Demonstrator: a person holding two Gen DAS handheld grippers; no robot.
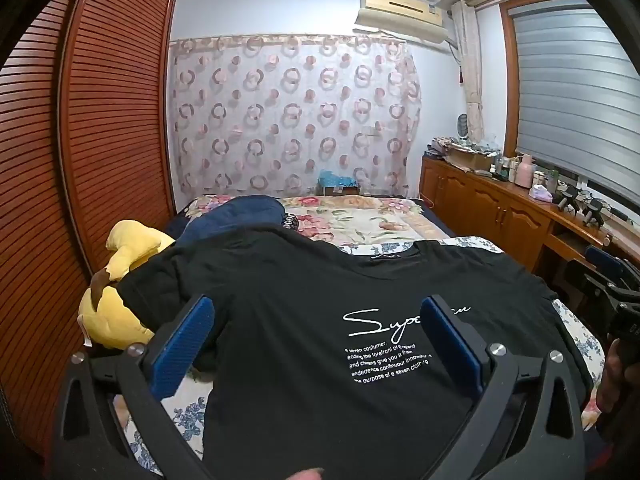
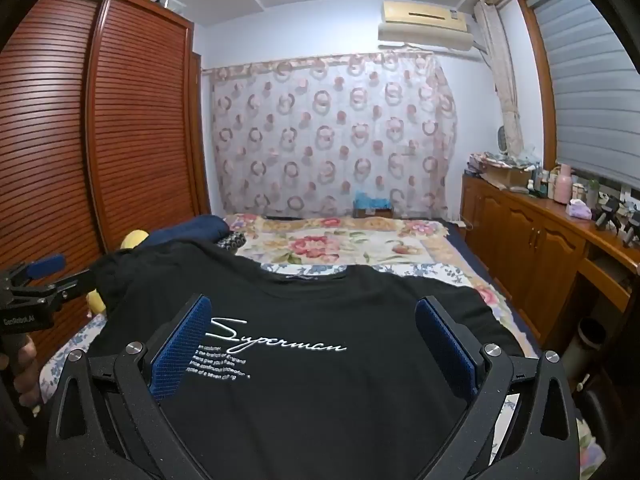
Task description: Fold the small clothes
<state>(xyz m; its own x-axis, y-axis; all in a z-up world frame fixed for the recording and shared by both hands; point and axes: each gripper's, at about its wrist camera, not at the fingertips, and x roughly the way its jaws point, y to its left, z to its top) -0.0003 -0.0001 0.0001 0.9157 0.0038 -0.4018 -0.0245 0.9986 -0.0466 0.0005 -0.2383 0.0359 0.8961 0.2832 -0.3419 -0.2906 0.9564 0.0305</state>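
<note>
T-shirt (image 1: 304, 320) hem beyond bottom edge

T-shirt (image 2: 320, 360): matt black cloth. Gripper pads (image 2: 448, 340): rough blue texture. Wardrobe (image 2: 132, 120): slatted, satin reddish wood.

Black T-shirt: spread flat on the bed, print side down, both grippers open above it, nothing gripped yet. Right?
Not quite. The black T-shirt lies print side up: the right wrist view shows the white "Superman" script facing the camera. The rest holds: it is spread on the bed, and the left gripper and right gripper are open, gripping nothing.
</note>
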